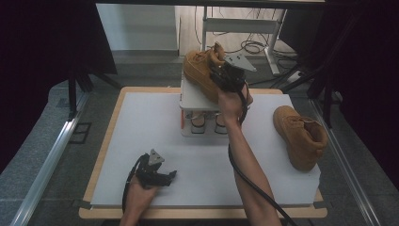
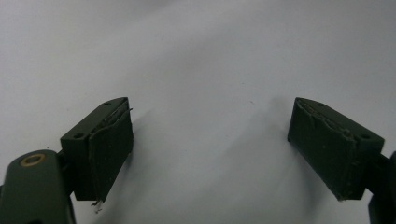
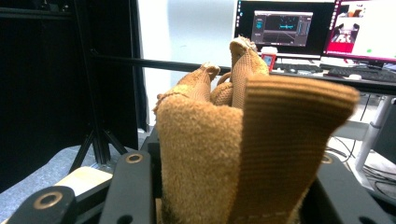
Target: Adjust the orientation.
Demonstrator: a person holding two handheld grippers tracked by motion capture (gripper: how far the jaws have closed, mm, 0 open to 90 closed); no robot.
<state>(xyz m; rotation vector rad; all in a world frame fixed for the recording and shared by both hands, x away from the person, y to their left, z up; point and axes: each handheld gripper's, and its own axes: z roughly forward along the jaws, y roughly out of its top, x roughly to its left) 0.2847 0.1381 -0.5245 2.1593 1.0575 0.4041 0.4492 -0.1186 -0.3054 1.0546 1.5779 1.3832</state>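
Your right gripper (image 1: 225,70) clamps 1 tan boot (image 1: 201,71) by its heel collar over the white rack (image 1: 200,101), not yet released, while the second boot (image 1: 301,136) waits right of it and your left gripper (image 1: 165,176) rests open, empty

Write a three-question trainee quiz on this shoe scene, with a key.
1. True or false: the right gripper is shut on a boot above the white rack.
2. Where does the second boot lie? A) on the rack B) on the mat, at the right C) on the floor
3. Fill in: the left gripper rests on the mat with its jaws ____.

Key: 1 true; 2 B; 3 open, with nothing between them.
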